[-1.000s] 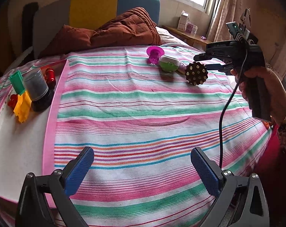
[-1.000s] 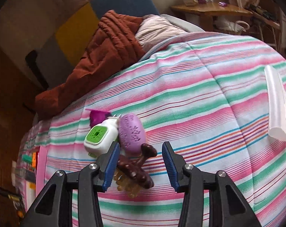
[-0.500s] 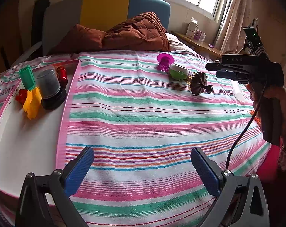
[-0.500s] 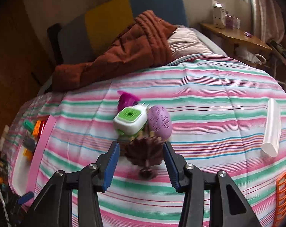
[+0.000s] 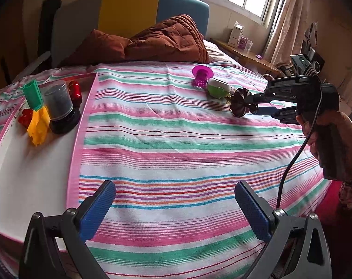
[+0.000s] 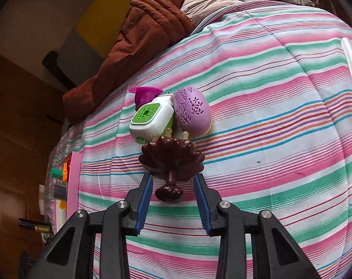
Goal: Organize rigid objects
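Brown scalloped massage brush [image 6: 172, 160], lying on the striped bed [image 6: 269, 139] against the green-and-white box [image 6: 152, 118], now sits clenched by its narrow base in the just-closing right tool [image 6: 172, 186], likely bound for the white tray [image 5: 24, 174], while the left tool [image 5: 173, 207] hangs released

Home bedroom, striped bed [image 5: 176, 139], quilt [image 5: 166, 39], curtains [image 5: 285, 18]

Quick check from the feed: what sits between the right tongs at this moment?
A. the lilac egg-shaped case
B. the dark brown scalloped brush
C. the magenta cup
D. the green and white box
B: the right tongs have just been closing and their blue pads now flank the dark brown scalloped brush, while the green and white box, lilac egg-shaped case and magenta cup lie beyond it on the striped bedspread.
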